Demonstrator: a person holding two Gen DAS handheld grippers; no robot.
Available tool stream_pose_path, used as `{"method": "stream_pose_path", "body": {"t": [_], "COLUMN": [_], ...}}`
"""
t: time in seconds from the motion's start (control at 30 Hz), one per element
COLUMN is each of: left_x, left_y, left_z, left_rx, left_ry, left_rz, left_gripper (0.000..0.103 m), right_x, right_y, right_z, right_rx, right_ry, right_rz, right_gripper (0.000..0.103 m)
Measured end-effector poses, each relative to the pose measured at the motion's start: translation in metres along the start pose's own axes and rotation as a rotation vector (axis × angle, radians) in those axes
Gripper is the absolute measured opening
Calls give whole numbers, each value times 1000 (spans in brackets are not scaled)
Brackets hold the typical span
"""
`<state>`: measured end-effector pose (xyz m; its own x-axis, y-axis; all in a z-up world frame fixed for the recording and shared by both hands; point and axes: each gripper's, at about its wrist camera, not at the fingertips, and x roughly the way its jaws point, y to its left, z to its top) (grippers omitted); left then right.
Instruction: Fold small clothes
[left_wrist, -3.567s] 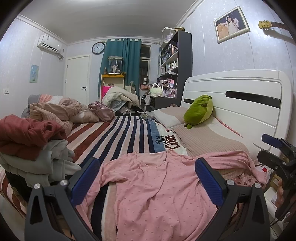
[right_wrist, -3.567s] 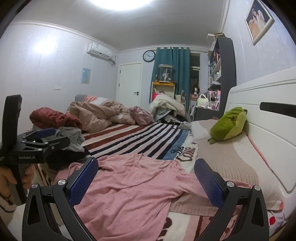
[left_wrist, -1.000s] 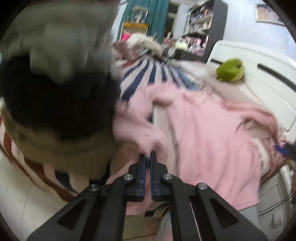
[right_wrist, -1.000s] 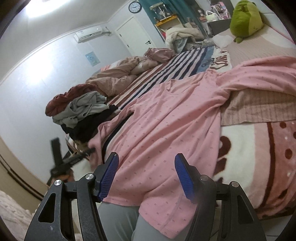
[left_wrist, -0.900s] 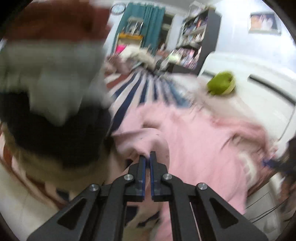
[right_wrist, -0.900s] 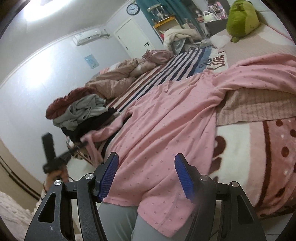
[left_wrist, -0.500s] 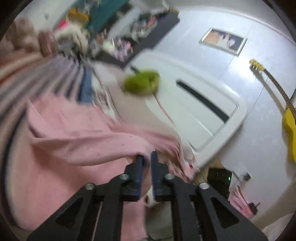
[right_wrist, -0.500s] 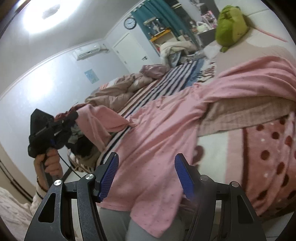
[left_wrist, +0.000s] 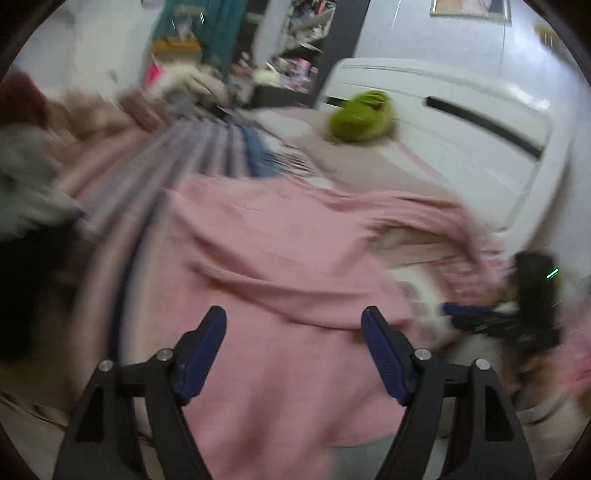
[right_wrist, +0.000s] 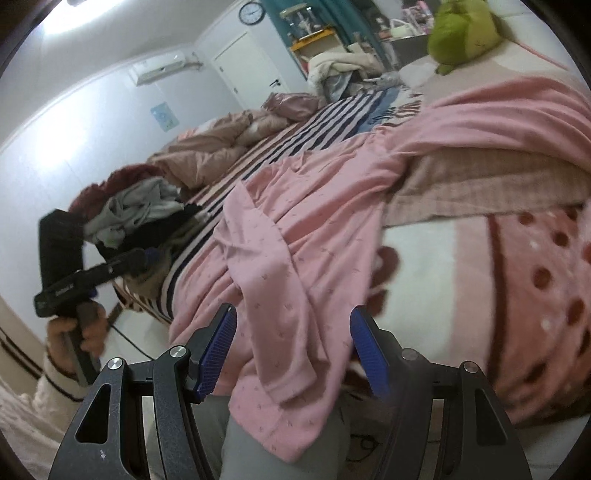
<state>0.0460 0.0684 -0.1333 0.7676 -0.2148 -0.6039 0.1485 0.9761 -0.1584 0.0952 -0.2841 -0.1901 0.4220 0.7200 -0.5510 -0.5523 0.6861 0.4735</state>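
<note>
A pink dotted cotton top (right_wrist: 295, 229) lies spread on the striped bed (right_wrist: 332, 110), one sleeve folded across it. Left gripper (left_wrist: 293, 347) above the top, jaws opening, empty; right gripper (right_wrist: 293, 349) wide, empty, at its hem.

- The pink garment (right_wrist: 295, 206) is a long-sleeved top, sprinkled with a small darker print.
- It lies spread across the bed (right_wrist: 461, 266), its hem hanging over the near edge of the bed.
- One sleeve (right_wrist: 269, 295) is folded across the body.
- The other sleeve trails rumpled over the bed's beige pillow (right_wrist: 491, 177).
</note>
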Motion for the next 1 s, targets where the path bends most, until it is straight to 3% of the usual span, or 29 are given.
{"method": "stream_pose_path", "body": {"t": [0.07, 0.2, 0.27, 0.3, 0.33, 0.47, 0.57, 0.7, 0.77, 0.8, 0.83, 0.87, 0.9, 1.0], "left_x": [-5, -11, -12, -12, -12, -17, -18, -15, -11, -7, -3, 1, 3, 10], "left_y": [12, 33, 36, 37, 38, 45, 46, 44, 44, 45, 46, 48, 50, 52], "left_z": [-7, -22, -28, -30, -31, -33, -30, -30, -29, -29, -27, -25, -25, -23], "left_rx": [58, 72, 71, 67, 59, 21, 0, 8, 15, 13, 11, 6, 3, -2], "left_ry": [-35, -23, -29, -26, -24, -18, -18, -12, -2, 4, 11, 21, 26, 36], "left_rz": [139, 195, 191, 183, 172, 118, 71, 67, 72, 71, 70, 69, 70, 70], "left_gripper": [78, 92, 96, 99, 99, 99, 99, 99, 99, 99, 99, 99, 99, 99], "right_x": [16, 54, 66, 71, 72, 47, 26, 25, 34, 36, 37, 37, 35, 25], "right_y": [6, 25, 31, 36, 41, 56, 67, 63, 57, 52, 47, 46, 48, 56], "right_z": [5, 9, 8, 7, 7, 18, 25, 13, 4, 0, -4, -4, -1, 18], "right_rx": [-25, -118, -152, -190, -231, -333, -428, -494, -460, -433, -393, -361, -345, -317], "right_ry": [32, 128, 169, 186, 191, 106, 77, 141, 215, 251, 280, 286, 271, 182], "right_rz": [-13, -54, -88, -156, -221, -359, -477, -596, -548, -504, -448, -397, -360, -250], "right_gripper": [61, 58, 41, 16, 5, 3, 3, 4, 5, 11, 29, 39, 54, 57]}}
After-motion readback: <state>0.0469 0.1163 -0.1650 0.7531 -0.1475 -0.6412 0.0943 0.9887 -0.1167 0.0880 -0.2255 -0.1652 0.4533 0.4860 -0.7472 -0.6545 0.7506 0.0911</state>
